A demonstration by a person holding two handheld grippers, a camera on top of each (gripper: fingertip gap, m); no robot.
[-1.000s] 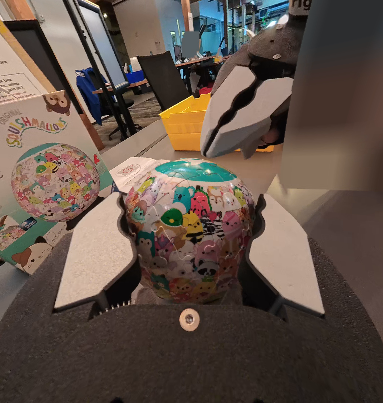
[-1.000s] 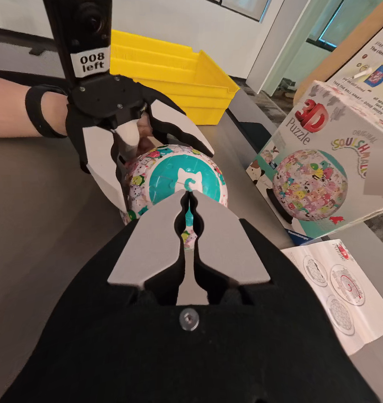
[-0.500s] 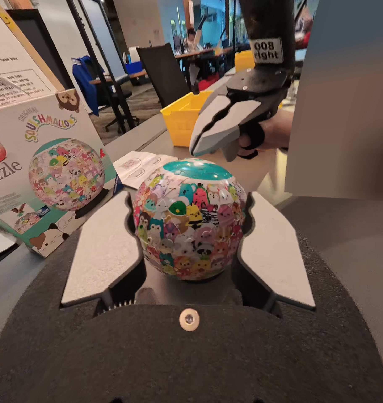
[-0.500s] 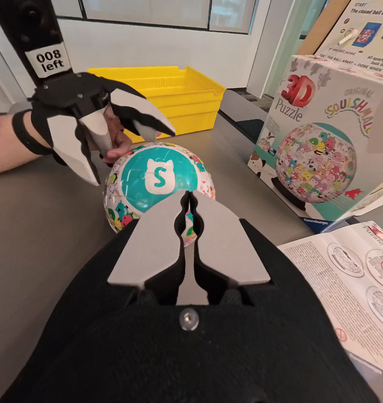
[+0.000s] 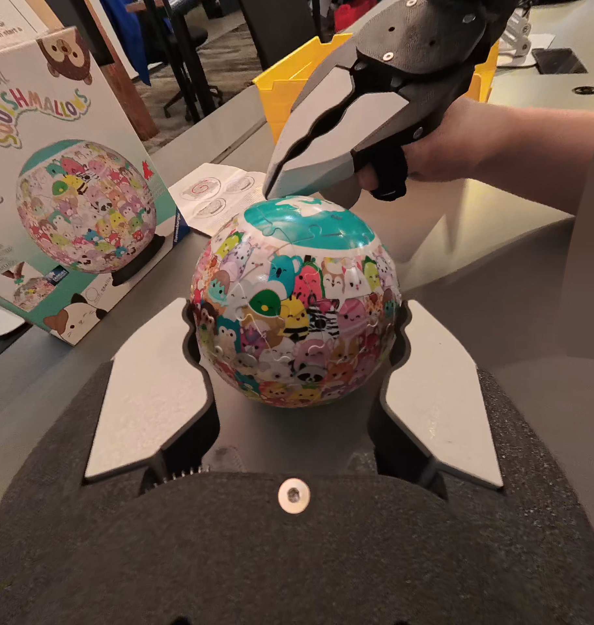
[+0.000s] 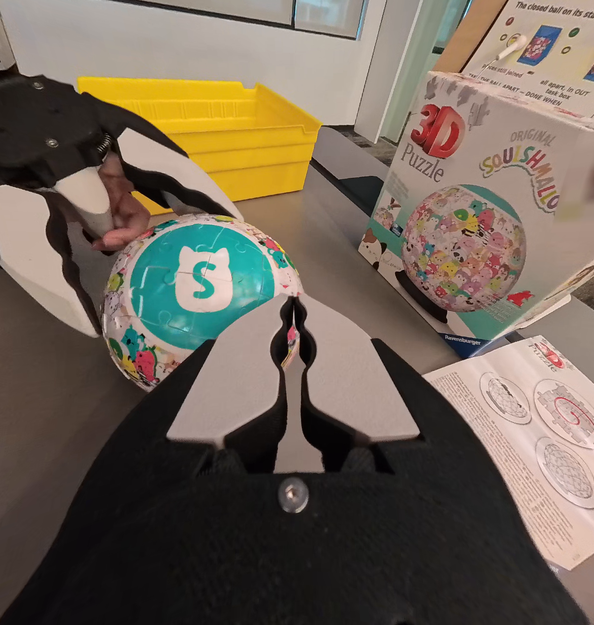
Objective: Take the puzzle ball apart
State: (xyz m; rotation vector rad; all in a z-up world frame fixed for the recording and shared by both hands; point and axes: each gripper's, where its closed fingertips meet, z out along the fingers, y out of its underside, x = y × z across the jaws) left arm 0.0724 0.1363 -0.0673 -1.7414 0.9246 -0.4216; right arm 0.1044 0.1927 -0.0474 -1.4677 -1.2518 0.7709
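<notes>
Your left gripper [image 5: 295, 324] again bracketed the puzzle ball [image 5: 295, 304] on the counter [image 5: 492, 236], fingers spread against its sides; your right gripper [image 6: 293, 299], pressed together, had descended onto the teal cap, apparently starting disassembly.

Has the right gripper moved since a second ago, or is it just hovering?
Yes. In the left wrist view the right gripper has come down toward the ball; its shut tips now sit at the teal cap, lower against the yellow bin.
</notes>
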